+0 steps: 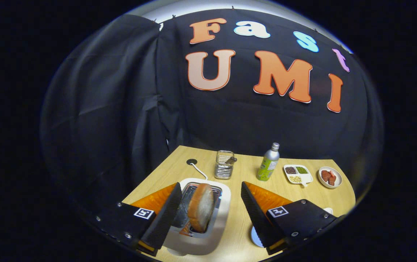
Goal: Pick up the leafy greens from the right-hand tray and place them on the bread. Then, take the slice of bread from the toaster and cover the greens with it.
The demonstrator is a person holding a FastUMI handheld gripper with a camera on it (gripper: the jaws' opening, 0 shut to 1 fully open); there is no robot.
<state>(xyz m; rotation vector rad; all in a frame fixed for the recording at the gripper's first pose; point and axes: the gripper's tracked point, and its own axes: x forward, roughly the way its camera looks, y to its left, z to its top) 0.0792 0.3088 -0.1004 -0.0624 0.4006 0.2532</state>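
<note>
A wire basket (pixel 224 164), green bottle (pixel 268 163), divided dish (pixel 297 173) and small plate (pixel 330 177) line the wooden table's (pixel 244 233) far edge.

Black cloth walls (pixel 121 109) close in a light wooden table (pixel 244 174) with a rounded edge.

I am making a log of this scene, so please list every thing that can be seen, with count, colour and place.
toaster: one, white, on the table between the fingers
bread slice: one, tan crust and pale face, standing up out of the toaster slot
wire basket: one, silver, beyond the toaster
cable: one, white, from the toaster to a dark hole in the table
bottle: one, green with silver top, right of the basket
divided tray: one, white, with dark, green and pale fillings, right of the bottle
small plate: one, white, with reddish pieces, right of the tray
table: one, light wood
gripper: one, fingers open, either side of the bread
</note>
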